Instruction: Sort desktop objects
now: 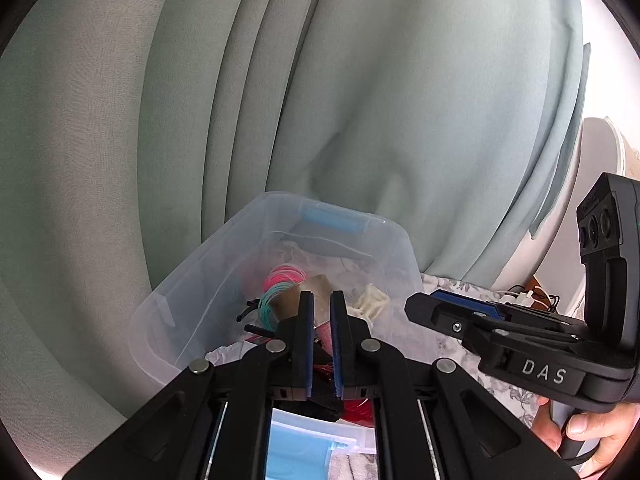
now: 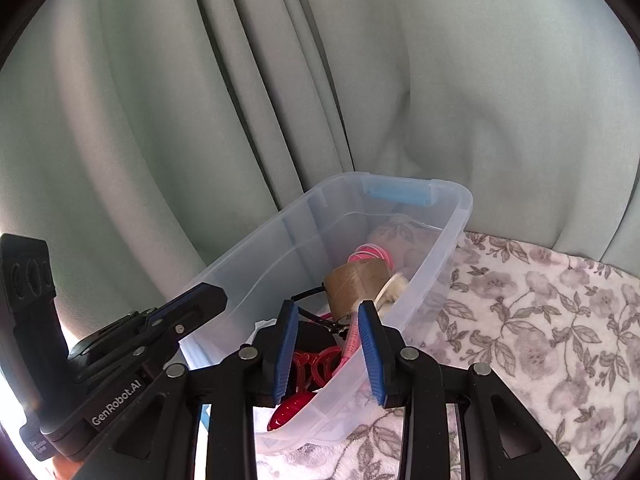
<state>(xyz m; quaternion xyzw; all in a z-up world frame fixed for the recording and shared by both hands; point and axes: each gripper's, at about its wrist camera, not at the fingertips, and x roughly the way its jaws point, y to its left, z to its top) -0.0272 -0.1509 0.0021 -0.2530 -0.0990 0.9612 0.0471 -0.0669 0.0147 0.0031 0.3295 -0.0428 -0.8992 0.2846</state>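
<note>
**Clear plastic bin with sorted items, both grippers at its near end**

Container: clear plastic storage bin (image 2: 424, 264) with a blue latch (image 2: 400, 197) on its far end wall, standing on a floral-patterned cloth-covered surface (image 2: 540, 320) in front of a grey-green curtain (image 2: 200, 100). The bin sits toward the surface's far edge, against the curtain folds.

Contents, far to near: pink coiled hair ties (image 2: 370, 254); a brown roll of packing tape (image 2: 358, 282) lying on its side about mid-bin; a cream-coloured fabric piece (image 2: 394, 290) touching the roll on the side of the bin's right wall; teal coiled hair ties (image 1: 270, 300) just beside the roll; a thin black cable (image 2: 316, 316); a pink pen-like stick (image 2: 352, 340); red plastic pieces (image 2: 316, 364) at the near end.

Left gripper (image 1: 321, 340): blue-padded jaws drawn close together, only a narrow slit between them, nothing pinched. It points down into the bin's near end, the tape roll just beyond its tips. A light-blue face mask (image 1: 296, 456) lies below its body.

Right gripper (image 2: 328, 344): jaws partly spread, straddling the bin's right wall near the near corner; whether the pads press the wall cannot be told. The pink stick and red pieces lie between the jaws, inside the bin. A hand (image 1: 592, 436) holds its grip.
</note>
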